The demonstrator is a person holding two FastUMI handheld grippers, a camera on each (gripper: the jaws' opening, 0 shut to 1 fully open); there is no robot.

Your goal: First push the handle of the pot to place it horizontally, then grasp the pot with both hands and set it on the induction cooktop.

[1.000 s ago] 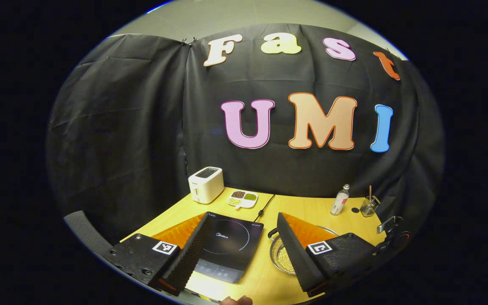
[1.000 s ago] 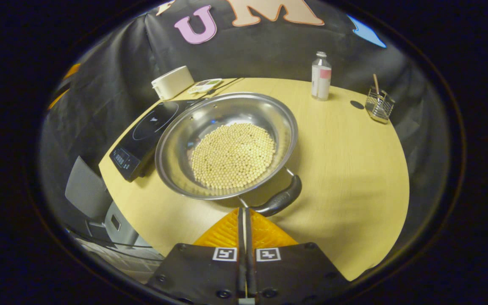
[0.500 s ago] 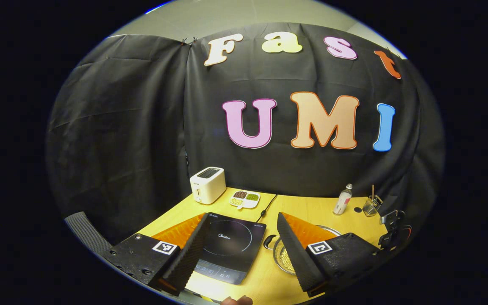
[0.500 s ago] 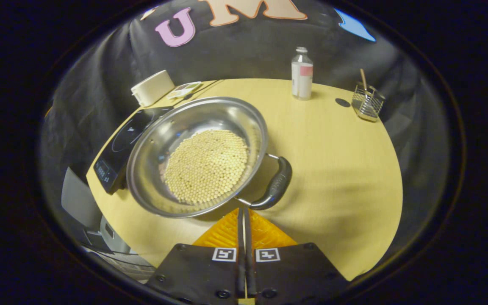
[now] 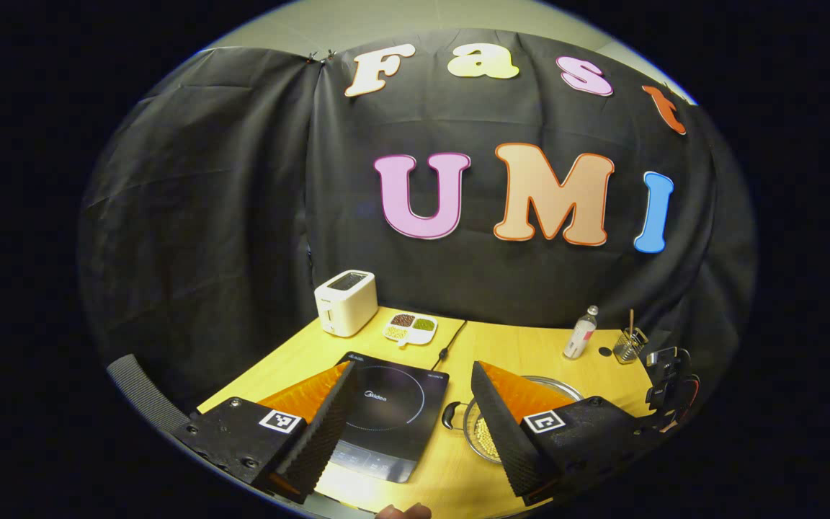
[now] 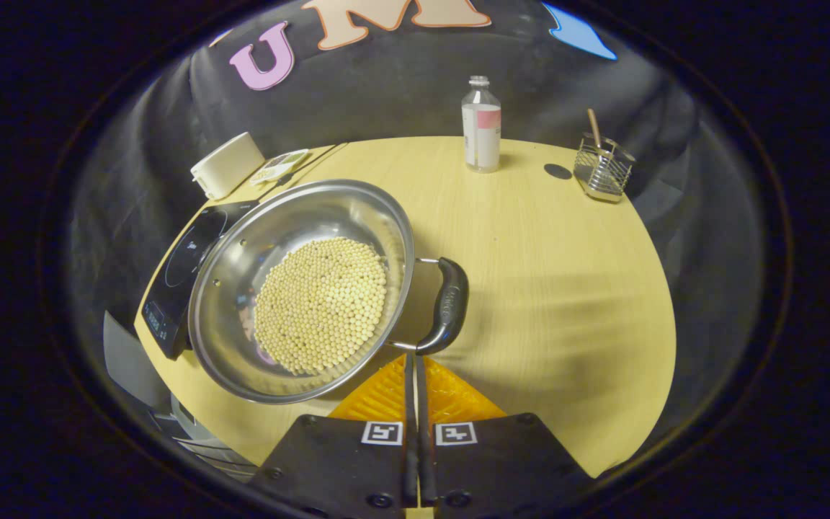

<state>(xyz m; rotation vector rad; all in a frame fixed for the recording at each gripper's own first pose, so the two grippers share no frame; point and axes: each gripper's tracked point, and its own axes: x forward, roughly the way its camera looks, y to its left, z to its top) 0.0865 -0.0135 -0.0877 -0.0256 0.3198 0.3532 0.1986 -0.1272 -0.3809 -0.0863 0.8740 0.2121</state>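
A steel pot (image 6: 242, 245) full of pale beans sits on the yellow table, right of the black induction cooktop (image 6: 177, 274). Its black side handle (image 6: 447, 303) points to the right. My right gripper (image 6: 415, 358) is shut with nothing between its fingers, its tips at the handle's near end. In the left gripper view my left gripper (image 5: 412, 366) hangs open above the table's front edge, over the cooktop (image 5: 386, 411). Its right finger hides part of the pot (image 5: 478, 431), whose other handle (image 5: 449, 415) faces the cooktop. The right gripper (image 5: 667, 389) is at the far right.
A white toaster (image 5: 345, 303) and a divided dish (image 5: 410, 328) of beans stand behind the cooktop. A clear bottle (image 6: 481, 126) and a wire holder (image 6: 602, 169) with a stick stand at the table's back right. A cord (image 5: 451, 346) runs from the cooktop.
The pot has turned on the table: its near handle swung from the front round to the right, with the shut right gripper following it. The left gripper stayed open, shifting slightly.
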